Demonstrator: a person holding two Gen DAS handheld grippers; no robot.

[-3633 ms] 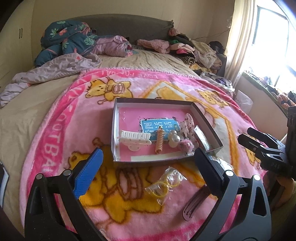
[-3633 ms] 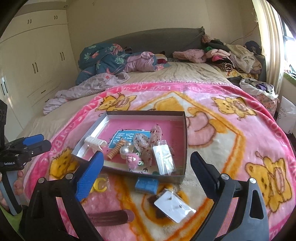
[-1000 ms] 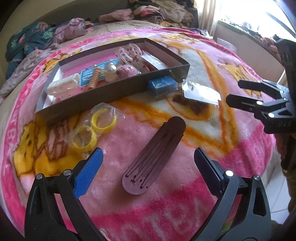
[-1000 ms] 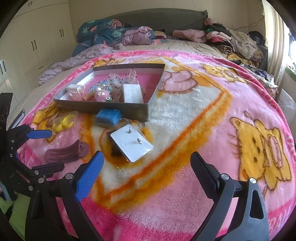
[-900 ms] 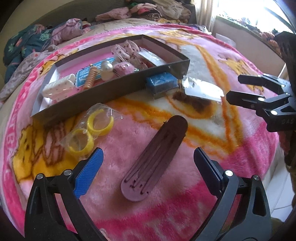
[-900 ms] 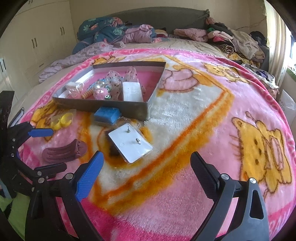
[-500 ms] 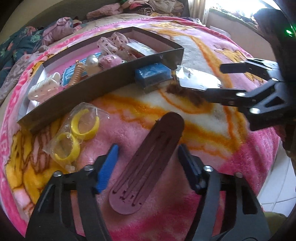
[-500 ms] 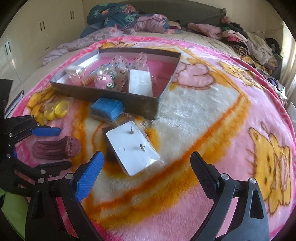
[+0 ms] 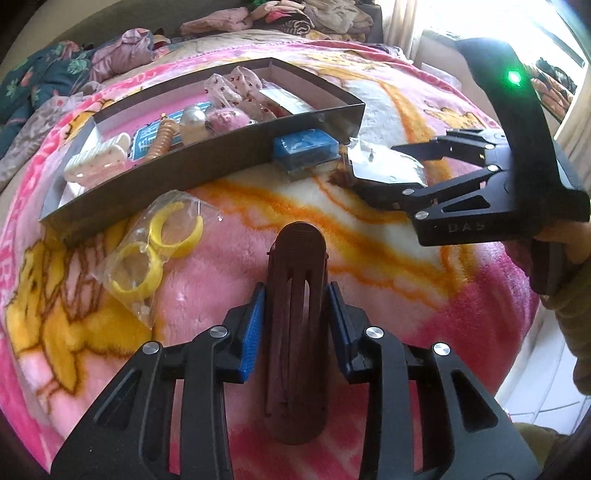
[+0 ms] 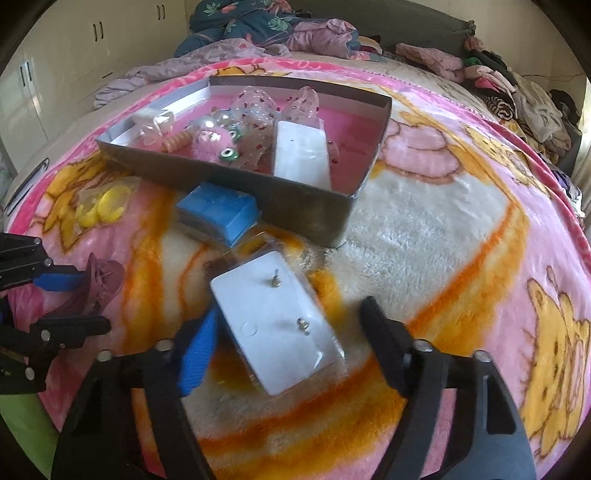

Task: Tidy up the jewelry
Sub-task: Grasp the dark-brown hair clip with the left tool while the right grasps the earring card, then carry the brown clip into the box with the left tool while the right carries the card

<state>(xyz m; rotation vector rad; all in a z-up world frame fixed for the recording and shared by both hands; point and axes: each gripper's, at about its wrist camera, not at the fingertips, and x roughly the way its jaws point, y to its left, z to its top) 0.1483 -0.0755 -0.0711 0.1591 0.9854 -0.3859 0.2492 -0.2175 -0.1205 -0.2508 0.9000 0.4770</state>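
My left gripper [image 9: 295,295] is shut on a long maroon hair clip [image 9: 295,325] that lies on the pink blanket; it also shows in the right wrist view [image 10: 101,277]. My right gripper [image 10: 288,325] is open, its fingers on either side of a white earring card in a clear bag [image 10: 277,325], not closed on it. The card also shows in the left wrist view [image 9: 388,168]. The grey jewelry box [image 9: 184,166] with a pink floor holds hair clips, a pearl, a pink pompom and packets; it also shows in the right wrist view [image 10: 295,195].
A bag of yellow rings [image 9: 155,251] lies left of the maroon clip. A blue box [image 9: 304,146] sits against the jewelry box's front wall [image 10: 218,214]. Clothes are piled at the bed's far side [image 10: 273,26]. The bed edge is close on the right [image 9: 517,350].
My left gripper moved forward and closed on the maroon hair clip. My right gripper came down over the earring card, and its jaws have narrowed around it.
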